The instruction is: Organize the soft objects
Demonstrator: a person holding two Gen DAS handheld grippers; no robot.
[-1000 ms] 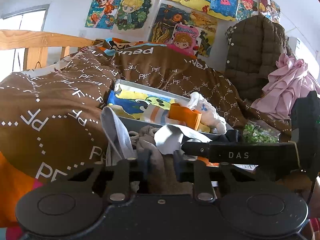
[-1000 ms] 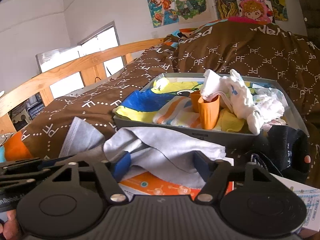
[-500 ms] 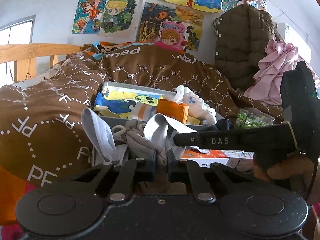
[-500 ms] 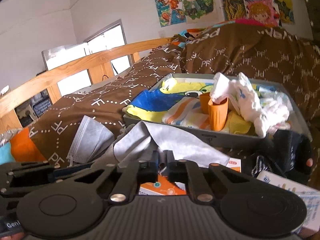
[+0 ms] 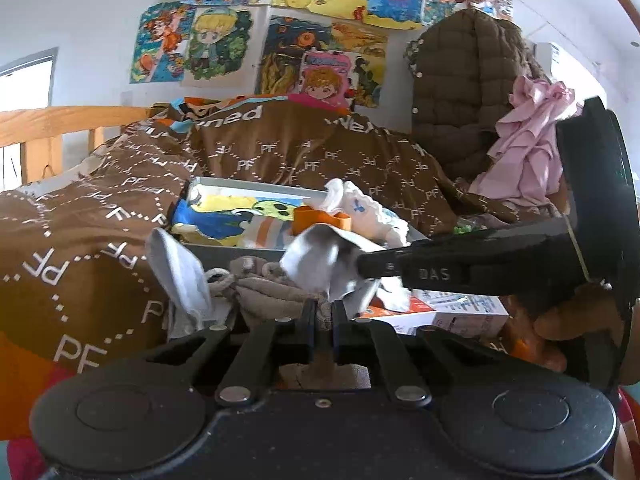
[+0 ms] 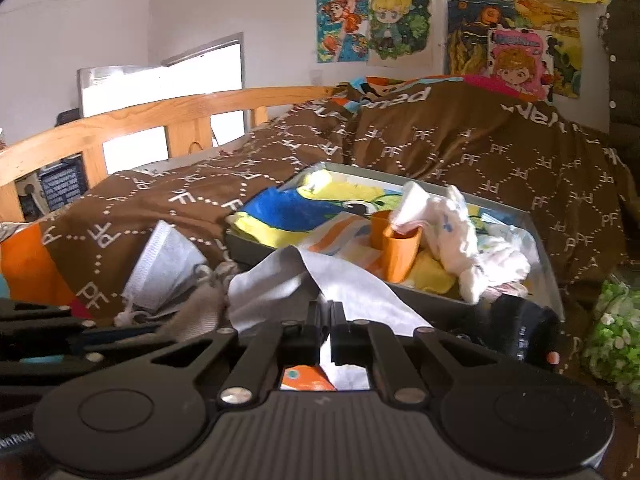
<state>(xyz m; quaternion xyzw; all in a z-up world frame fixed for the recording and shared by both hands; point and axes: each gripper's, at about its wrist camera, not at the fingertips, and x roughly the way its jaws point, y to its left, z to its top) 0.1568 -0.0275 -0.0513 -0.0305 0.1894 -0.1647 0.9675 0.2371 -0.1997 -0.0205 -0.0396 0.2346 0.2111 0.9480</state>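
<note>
My left gripper (image 5: 322,310) is shut on a beige knitted cloth (image 5: 272,292) and holds it low in front of the grey box (image 5: 224,250). My right gripper (image 6: 326,314) is shut on a light grey cloth (image 6: 320,284); in the left wrist view it reaches in from the right with that cloth (image 5: 320,260) bunched at its tip. The grey box (image 6: 546,264) lies on the brown bedspread and holds a blue and yellow towel (image 6: 288,210), an orange cup (image 6: 396,250) and white socks (image 6: 452,232). A grey face mask (image 6: 164,264) lies left of the cloths.
A brown patterned bedspread (image 6: 460,148) covers the bed, with a wooden rail (image 6: 132,120) on the left. A black sock (image 6: 516,332) and a bag of green bits (image 6: 616,332) lie at the right. A white carton (image 5: 460,312), a brown jacket (image 5: 468,92) and pink cloth (image 5: 528,148) are nearby.
Both grippers have closed, the left on the beige cloth and the right on the grey cloth. Both have lifted a little, and the grey cloth is pulled up and bunched.
</note>
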